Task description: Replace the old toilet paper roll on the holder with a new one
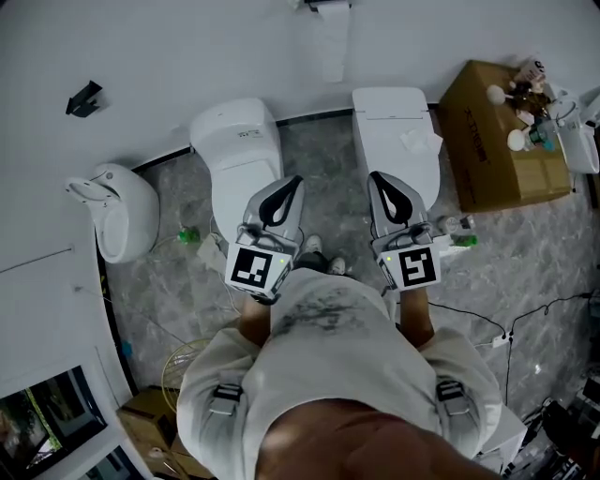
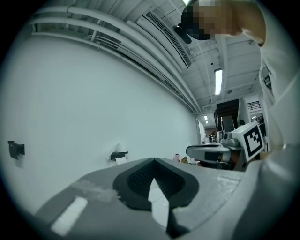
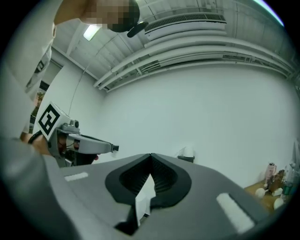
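Note:
The toilet paper holder [image 1: 328, 7] is a black bracket on the white wall at the top of the head view, with a strip of white paper [image 1: 333, 42] hanging from it. It also shows small and far off as the holder [image 2: 118, 155] in the left gripper view and the holder [image 3: 186, 154] in the right gripper view. My left gripper [image 1: 291, 182] and right gripper [image 1: 378, 178] are held side by side, level, pointing at the wall. Both are shut with nothing between the jaws. Left gripper [image 2: 153, 161]; right gripper [image 3: 150, 155]. No spare roll can be made out.
Two white toilets [image 1: 239, 150] [image 1: 394, 141] stand below the grippers against the wall. A white urinal-like fixture [image 1: 117, 211] is at the left. A cardboard box [image 1: 497, 141] with small bottles on it sits at the right. Cables lie on the grey floor [image 1: 525, 272].

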Available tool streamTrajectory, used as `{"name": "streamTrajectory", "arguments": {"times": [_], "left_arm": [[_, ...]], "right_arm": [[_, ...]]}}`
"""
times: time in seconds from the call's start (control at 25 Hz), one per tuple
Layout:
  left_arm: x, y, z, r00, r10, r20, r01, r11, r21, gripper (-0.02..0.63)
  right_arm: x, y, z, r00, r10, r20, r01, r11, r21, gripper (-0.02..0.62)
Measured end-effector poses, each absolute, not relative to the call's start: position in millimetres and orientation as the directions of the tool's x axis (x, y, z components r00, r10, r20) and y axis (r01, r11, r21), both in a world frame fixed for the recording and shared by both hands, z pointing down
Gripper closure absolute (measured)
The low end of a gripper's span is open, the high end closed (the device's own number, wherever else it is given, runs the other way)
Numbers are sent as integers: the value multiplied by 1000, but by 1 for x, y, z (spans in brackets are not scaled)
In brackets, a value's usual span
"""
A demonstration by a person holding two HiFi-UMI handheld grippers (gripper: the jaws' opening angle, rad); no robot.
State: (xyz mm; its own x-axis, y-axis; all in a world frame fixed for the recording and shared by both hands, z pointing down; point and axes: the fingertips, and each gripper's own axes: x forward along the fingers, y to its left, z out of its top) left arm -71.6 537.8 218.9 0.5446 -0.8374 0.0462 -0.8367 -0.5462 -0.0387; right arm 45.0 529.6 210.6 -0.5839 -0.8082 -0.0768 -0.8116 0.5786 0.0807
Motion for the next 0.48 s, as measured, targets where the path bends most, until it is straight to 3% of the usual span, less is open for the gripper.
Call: {"name": "streamTrajectory", "arguments": {"times": [0.48], "left_arm": [[-83,470,227,563,-825,46,-825,-565,-22,603]], "right_arm": [[28,465,216,-572,-819,-53,-819,565,103,594]]}}
